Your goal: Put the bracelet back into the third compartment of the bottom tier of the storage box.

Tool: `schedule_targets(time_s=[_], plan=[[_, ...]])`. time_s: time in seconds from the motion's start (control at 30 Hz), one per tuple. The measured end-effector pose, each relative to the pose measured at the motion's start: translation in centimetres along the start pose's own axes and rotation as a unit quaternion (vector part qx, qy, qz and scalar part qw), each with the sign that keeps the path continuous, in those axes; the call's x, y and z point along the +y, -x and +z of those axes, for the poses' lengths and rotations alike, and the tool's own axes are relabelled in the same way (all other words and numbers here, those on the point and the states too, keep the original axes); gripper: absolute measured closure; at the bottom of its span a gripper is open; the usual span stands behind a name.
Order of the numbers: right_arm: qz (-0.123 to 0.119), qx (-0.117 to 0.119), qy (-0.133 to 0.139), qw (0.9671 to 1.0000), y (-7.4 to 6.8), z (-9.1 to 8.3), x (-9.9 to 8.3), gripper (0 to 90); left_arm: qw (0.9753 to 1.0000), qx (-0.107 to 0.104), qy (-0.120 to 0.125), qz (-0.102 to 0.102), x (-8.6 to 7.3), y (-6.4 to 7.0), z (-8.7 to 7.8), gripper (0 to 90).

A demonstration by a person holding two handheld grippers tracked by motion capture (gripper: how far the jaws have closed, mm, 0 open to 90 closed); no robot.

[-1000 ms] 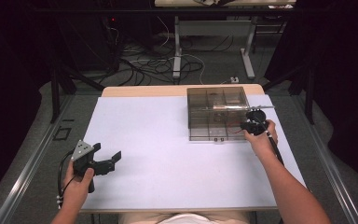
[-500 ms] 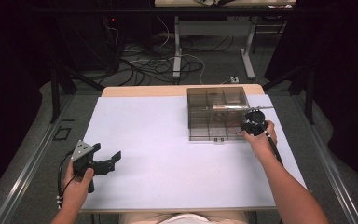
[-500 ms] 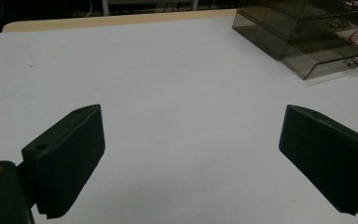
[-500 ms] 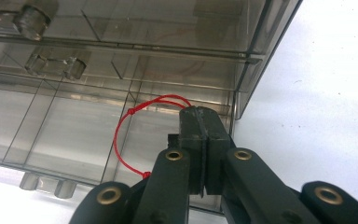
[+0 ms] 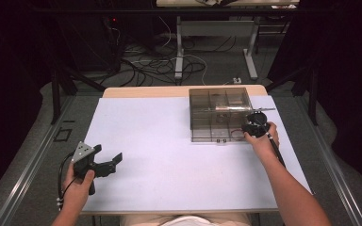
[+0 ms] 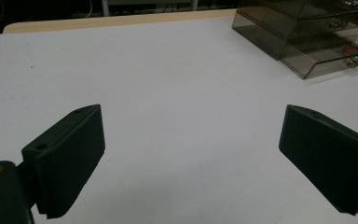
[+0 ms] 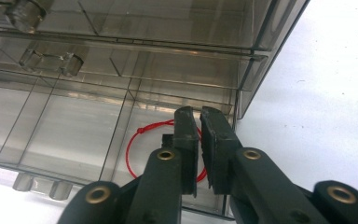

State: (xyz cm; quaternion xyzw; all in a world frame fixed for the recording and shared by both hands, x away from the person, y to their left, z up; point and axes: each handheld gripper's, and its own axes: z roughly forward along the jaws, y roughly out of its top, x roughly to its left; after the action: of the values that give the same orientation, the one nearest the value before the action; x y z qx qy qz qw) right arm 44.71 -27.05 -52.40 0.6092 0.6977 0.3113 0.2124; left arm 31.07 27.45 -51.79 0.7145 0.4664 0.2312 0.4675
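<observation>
Over the smoky clear plastic drawer box (image 5: 220, 114), I keep my right gripper (image 7: 200, 135) jaws nearly clenched above the red string loop (image 7: 135, 149), my left gripper (image 6: 191, 154) released, idle on the white bench (image 5: 169, 160).

Lab — floor cables (image 5: 160, 66), metal-framed benches (image 5: 217, 33).

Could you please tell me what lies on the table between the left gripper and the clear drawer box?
Nothing: the high view shows bare white table between the left gripper and the clear drawer box.
</observation>
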Motion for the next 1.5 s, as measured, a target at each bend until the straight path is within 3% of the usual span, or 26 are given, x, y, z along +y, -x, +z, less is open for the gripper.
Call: schedule_targets(time_s=[0.5,0.83,1.13,1.5], plan=[[0.002,0.021,0.012,0.9997,-0.2,-0.9,0.1,69.1,1.0,0.001,0.002,-0.001,0.0,0.1,0.0,7.2],[-0.006,0.051,0.007,0.9987,-0.6,-1.6,0.1,59.8,1.0,-0.001,-0.001,-0.002,0.0,0.1,0.0,7.2],[-0.045,0.071,0.025,0.9961,-1.2,-2.8,-0.2,50.7,1.0,0.0,0.001,-0.003,-0.1,0.2,0.0,7.2],[-0.068,0.101,0.032,0.992,-1.7,-4.7,-1.0,42.6,1.0,0.001,0.0,-0.001,-0.1,0.2,0.1,7.2]])
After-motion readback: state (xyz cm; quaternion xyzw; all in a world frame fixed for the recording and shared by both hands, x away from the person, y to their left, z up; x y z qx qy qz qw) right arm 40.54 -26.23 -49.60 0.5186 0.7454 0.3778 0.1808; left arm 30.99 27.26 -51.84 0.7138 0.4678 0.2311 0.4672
